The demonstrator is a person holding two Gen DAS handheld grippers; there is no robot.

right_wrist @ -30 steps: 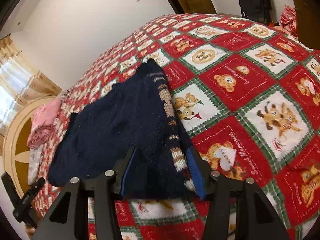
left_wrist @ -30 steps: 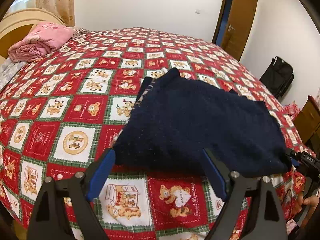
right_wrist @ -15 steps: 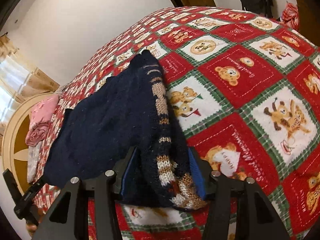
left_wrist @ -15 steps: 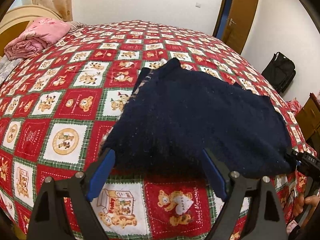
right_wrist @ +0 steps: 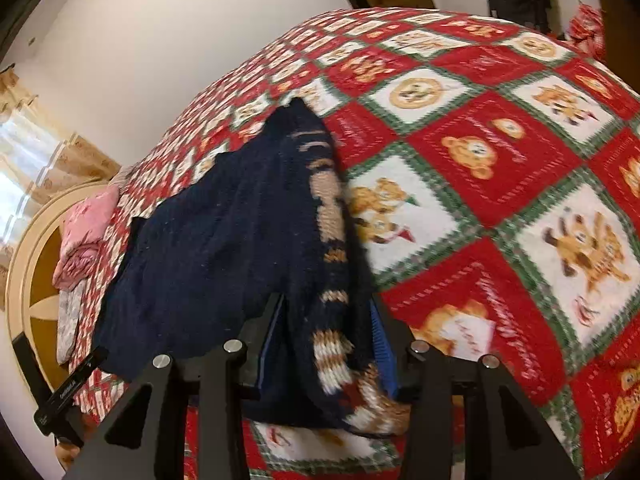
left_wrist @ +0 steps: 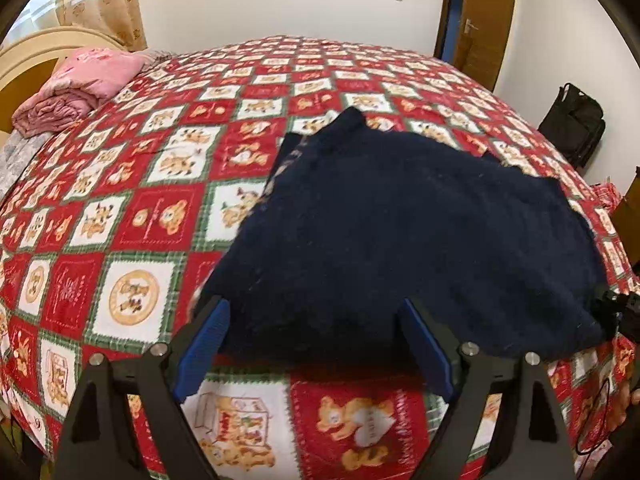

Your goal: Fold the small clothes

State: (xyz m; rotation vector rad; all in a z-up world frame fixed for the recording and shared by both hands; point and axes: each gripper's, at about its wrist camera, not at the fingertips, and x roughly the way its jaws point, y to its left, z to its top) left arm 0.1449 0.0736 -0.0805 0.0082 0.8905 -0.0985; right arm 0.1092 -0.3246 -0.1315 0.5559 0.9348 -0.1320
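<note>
A small navy knitted sweater [left_wrist: 400, 232] with a tan and white pattern lies on the bed, its near edge lifted. My left gripper [left_wrist: 316, 344] is open, its blue pads on either side of the sweater's near left edge, not closed on it. My right gripper [right_wrist: 326, 344] is shut on the sweater [right_wrist: 224, 248] at its patterned hem and holds that edge raised off the quilt. The right gripper also shows at the right edge of the left wrist view [left_wrist: 616, 312].
The bed carries a red, white and green teddy-bear quilt [left_wrist: 160, 216]. A folded pink blanket [left_wrist: 76, 84] lies by the headboard [left_wrist: 24, 60] at the far left. A black bag [left_wrist: 576, 128] and a brown door [left_wrist: 484, 16] stand beyond the bed.
My right gripper has lifted the sweater's patterned hem higher and drawn it nearer. My left gripper has edged forward around the sweater's near edge, still open.
</note>
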